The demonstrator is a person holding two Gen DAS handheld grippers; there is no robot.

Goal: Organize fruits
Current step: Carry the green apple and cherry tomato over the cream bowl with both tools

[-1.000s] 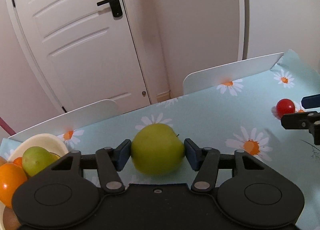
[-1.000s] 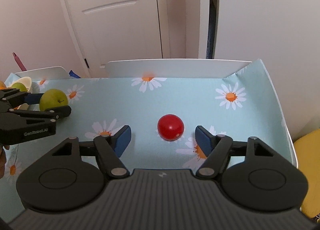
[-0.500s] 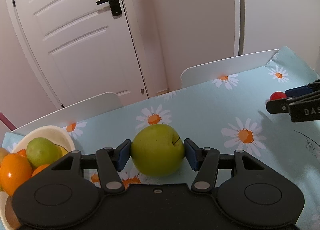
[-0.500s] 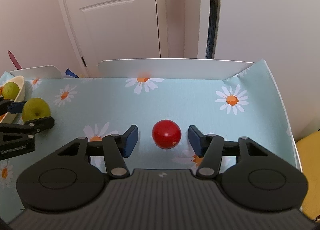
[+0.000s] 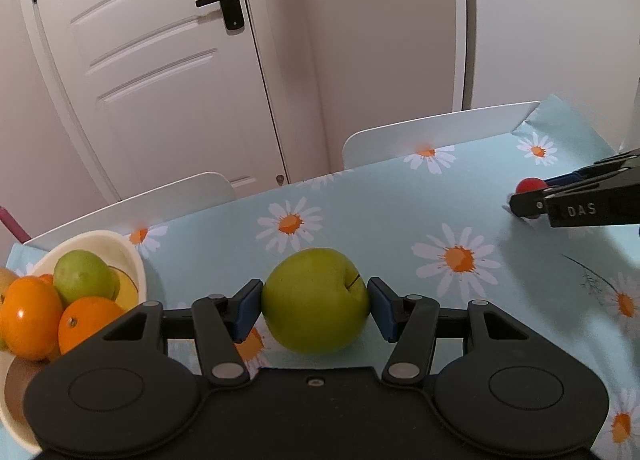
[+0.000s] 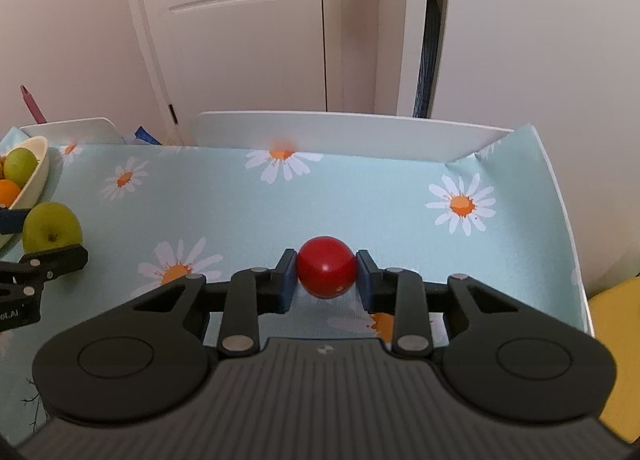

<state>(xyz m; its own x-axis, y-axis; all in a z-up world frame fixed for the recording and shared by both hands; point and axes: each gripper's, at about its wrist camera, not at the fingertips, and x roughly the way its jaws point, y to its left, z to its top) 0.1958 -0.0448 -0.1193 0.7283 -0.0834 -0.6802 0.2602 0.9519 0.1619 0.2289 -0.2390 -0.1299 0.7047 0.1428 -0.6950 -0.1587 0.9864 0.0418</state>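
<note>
A: Table (image 5: 380, 212), daisy-print blue cloth, white chair backs along its far edge; white panelled door (image 5: 152, 60) beyond at 11 o'clock. Cream bowl (image 5: 120, 248) at 9 o'clock in the left wrist view, already holding oranges and a green fruit.

B: Step in hand?

A: Both tools loaded, I judge. Left gripper (image 5: 316, 306) pinches the green apple (image 5: 316, 300), blue pads on both flanks, bowl just beside at 9. Right gripper (image 6: 326, 280) has just been closing; its pads now press the small red fruit (image 6: 326, 273) at table centre, well apart from the bowl.

B: Next move?

A: Probably carry the apple over the rim and release gently. The red one is smooth and round, so it needs a steady lift and a longer trip toward 9 o'clock.
</note>
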